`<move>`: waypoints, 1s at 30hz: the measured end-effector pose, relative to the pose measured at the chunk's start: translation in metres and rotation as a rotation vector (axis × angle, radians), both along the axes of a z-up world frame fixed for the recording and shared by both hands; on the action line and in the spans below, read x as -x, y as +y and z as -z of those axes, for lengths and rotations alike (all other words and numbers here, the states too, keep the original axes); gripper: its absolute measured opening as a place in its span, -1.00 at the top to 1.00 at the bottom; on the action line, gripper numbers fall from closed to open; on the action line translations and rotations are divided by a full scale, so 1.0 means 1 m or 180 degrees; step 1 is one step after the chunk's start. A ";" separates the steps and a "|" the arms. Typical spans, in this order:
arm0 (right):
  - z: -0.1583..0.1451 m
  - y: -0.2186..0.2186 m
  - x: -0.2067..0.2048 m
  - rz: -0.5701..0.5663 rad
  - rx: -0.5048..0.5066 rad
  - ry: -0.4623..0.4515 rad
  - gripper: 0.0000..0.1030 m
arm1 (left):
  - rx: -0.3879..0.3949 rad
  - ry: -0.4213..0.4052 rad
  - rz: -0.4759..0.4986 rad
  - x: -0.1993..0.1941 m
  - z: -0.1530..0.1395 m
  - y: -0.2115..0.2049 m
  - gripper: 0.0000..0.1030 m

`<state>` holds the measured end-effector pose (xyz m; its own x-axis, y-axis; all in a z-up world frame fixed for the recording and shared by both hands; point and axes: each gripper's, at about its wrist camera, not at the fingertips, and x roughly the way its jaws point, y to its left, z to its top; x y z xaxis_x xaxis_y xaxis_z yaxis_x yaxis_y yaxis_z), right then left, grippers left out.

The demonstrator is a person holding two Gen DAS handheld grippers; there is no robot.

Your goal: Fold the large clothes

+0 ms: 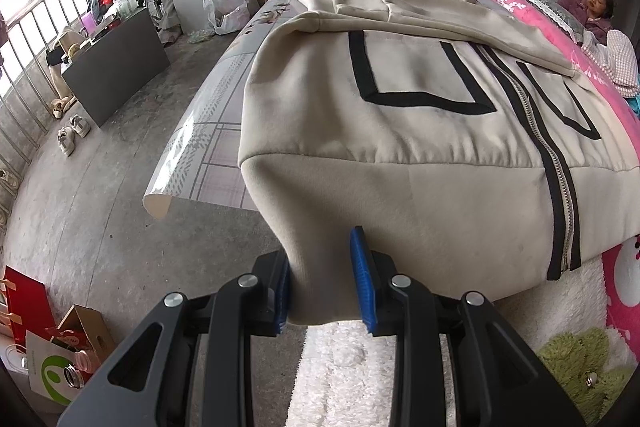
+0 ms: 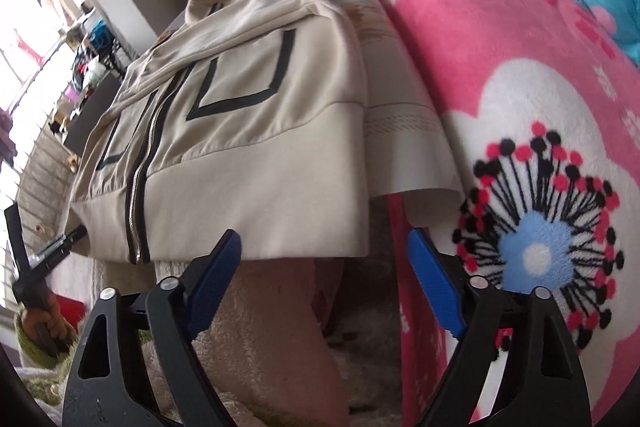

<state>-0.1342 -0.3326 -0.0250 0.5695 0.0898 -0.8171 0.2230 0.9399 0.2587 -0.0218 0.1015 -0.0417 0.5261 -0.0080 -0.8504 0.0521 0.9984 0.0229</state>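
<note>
1. The cream zip jacket (image 1: 400, 115) lies flat on the bed (image 1: 224, 131), sleeves folded in, hem hanging over the near edge.
2. It looks soft and thick, likely floppy; the hem corners suit gripping.
3. My left jaws (image 1: 320, 279) pinch one hem corner.
4. My right jaws (image 2: 324, 279) stand open, empty, below the other.

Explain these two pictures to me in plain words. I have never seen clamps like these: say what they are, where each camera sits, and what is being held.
No robot here: a person holds a two-finger clamp in each hand, with a camera on each looking along its blue-padded fingers. The left-hand picture shows the left gripper pinching the hem corner of a beige zip jacket with black trim, spread on a bed with its sleeves folded across the chest. The right-hand picture shows the right gripper open and holding nothing, just short of the jacket's other hem corner. A pink flowered blanket lies beside the jacket.
</note>
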 end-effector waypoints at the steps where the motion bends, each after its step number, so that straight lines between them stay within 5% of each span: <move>1: 0.002 -0.003 -0.001 0.0033 -0.0057 0.0012 -0.39 | -0.0002 -0.0003 0.0001 0.001 0.000 0.000 0.48; 8: 0.015 -0.017 -0.009 0.0177 -0.0239 0.0056 0.00 | 0.0020 0.0020 -0.0013 0.001 0.001 0.002 0.48; 14: 0.014 -0.012 -0.009 0.0046 -0.0363 0.0075 0.68 | 0.0274 -0.0040 0.0088 0.009 -0.003 0.008 0.48; 16: 0.007 -0.009 -0.005 0.0000 -0.0306 0.0040 0.88 | 0.0385 -0.0095 0.0145 0.012 -0.008 0.009 0.61; 23: -0.032 0.000 -0.001 -0.0125 -0.0168 -0.0305 0.94 | 0.1131 -0.0366 0.0262 0.013 -0.036 0.027 0.87; 30: -0.060 -0.004 -0.026 -0.0107 -0.0220 -0.0660 0.94 | 0.1502 -0.0566 0.0162 -0.020 -0.059 0.038 0.89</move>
